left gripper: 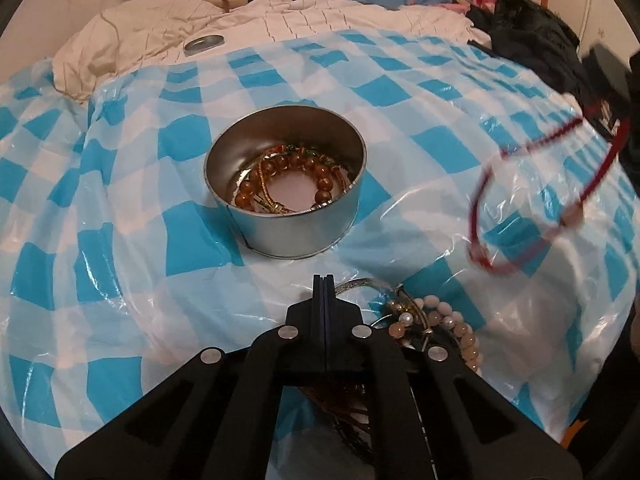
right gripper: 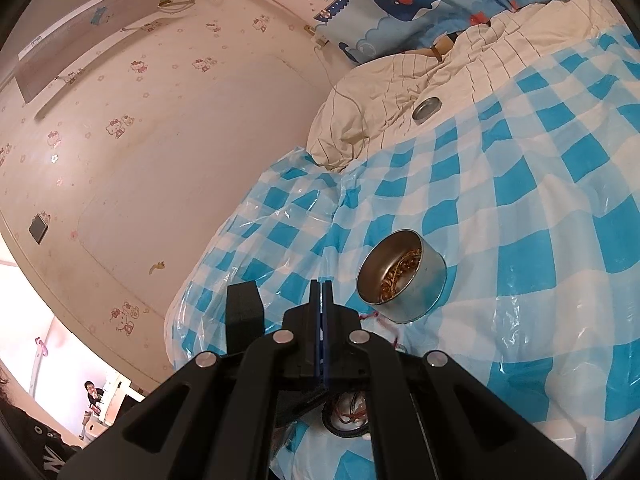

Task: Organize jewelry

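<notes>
A round metal tin stands on the blue-checked plastic sheet and holds an amber bead bracelet with gold chains. My left gripper is shut just in front of the tin, its tips pinching the left arc of a silver bangle. That bangle lies on a pile with a pale bead bracelet. My right gripper is shut on a red cord bracelet, which hangs blurred in the air right of the tin. A black bead ring lies under it.
The tin's lid rests on a cream quilt behind the sheet. A black garment lies at the far right. A papered wall runs along the sheet's left side. A person stands far off.
</notes>
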Demonstrator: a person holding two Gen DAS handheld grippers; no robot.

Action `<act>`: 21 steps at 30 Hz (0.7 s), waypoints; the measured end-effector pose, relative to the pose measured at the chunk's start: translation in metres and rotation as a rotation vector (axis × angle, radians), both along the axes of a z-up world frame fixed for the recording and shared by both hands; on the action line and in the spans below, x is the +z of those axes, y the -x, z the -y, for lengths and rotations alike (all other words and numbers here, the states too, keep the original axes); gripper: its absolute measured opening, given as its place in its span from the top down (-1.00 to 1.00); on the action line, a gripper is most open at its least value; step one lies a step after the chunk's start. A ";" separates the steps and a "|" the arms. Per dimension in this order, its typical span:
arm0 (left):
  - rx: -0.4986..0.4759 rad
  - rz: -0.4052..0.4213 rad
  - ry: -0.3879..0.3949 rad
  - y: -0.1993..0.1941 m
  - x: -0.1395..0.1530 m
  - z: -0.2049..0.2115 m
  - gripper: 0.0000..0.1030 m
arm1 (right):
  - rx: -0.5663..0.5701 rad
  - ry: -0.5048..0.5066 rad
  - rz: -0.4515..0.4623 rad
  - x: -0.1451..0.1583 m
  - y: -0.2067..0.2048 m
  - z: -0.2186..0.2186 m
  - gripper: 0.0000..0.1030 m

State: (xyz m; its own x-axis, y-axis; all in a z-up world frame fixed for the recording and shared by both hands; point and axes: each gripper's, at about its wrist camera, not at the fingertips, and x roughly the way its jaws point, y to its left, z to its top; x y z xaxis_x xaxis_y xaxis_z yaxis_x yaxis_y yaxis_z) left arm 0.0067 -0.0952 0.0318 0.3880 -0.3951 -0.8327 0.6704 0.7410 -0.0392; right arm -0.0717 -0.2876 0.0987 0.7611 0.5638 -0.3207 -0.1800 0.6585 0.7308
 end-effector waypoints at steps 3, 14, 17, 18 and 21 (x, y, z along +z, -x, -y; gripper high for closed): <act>-0.007 -0.030 0.005 -0.003 -0.004 0.000 0.91 | 0.001 0.000 -0.001 0.000 0.000 0.000 0.98; -0.017 -0.045 -0.003 -0.001 -0.009 0.001 0.91 | 0.000 -0.003 0.002 0.002 0.000 0.001 0.98; -0.011 -0.043 0.029 -0.002 -0.001 -0.003 0.95 | 0.001 -0.003 0.004 0.003 0.000 0.000 0.98; -0.012 -0.050 0.046 -0.002 0.002 -0.005 0.95 | 0.002 -0.003 0.005 0.003 0.000 0.000 0.98; -0.011 -0.060 0.080 -0.003 0.010 -0.009 0.95 | 0.002 -0.002 0.007 0.003 0.000 0.000 0.98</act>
State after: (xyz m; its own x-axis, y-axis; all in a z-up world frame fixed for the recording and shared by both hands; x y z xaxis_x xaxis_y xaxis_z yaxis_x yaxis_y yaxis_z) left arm 0.0101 -0.0864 0.0415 0.3339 -0.4657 -0.8195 0.6734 0.7262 -0.1383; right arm -0.0717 -0.2875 0.1019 0.7624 0.5658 -0.3141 -0.1863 0.6566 0.7308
